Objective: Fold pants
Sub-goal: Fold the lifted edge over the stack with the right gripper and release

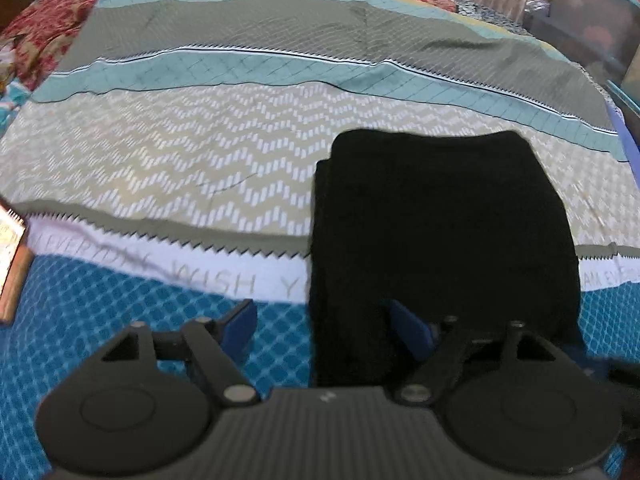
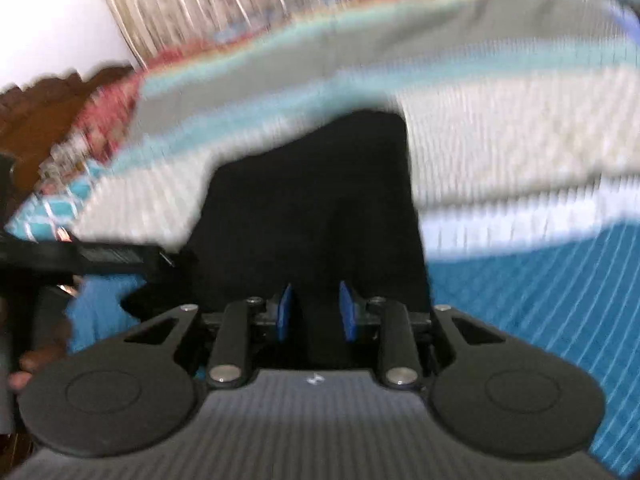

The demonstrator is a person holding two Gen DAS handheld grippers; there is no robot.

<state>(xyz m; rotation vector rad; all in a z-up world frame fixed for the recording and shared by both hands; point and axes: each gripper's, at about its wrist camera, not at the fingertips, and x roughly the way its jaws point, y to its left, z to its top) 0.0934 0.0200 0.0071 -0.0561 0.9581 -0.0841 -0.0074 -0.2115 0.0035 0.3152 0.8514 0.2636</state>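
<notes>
The black pants point(image 1: 440, 240) lie folded into a compact rectangle on the patterned bedspread point(image 1: 200, 160), right of centre in the left wrist view. My left gripper point(image 1: 324, 324) is open, its blue pads straddling the pants' near left edge without holding anything. In the blurred right wrist view the pants point(image 2: 320, 200) lie straight ahead. My right gripper point(image 2: 316, 312) sits at their near edge with its blue pads a narrow gap apart and dark cloth showing between them; whether it grips the cloth is unclear.
The bedspread has teal, grey and chevron bands and a blue diamond section point(image 1: 120, 340) near me. A red floral cloth point(image 1: 48, 28) lies at the far left. Plastic storage bins point(image 1: 592, 20) stand at the far right. The other gripper's body point(image 2: 80, 256) shows at the left.
</notes>
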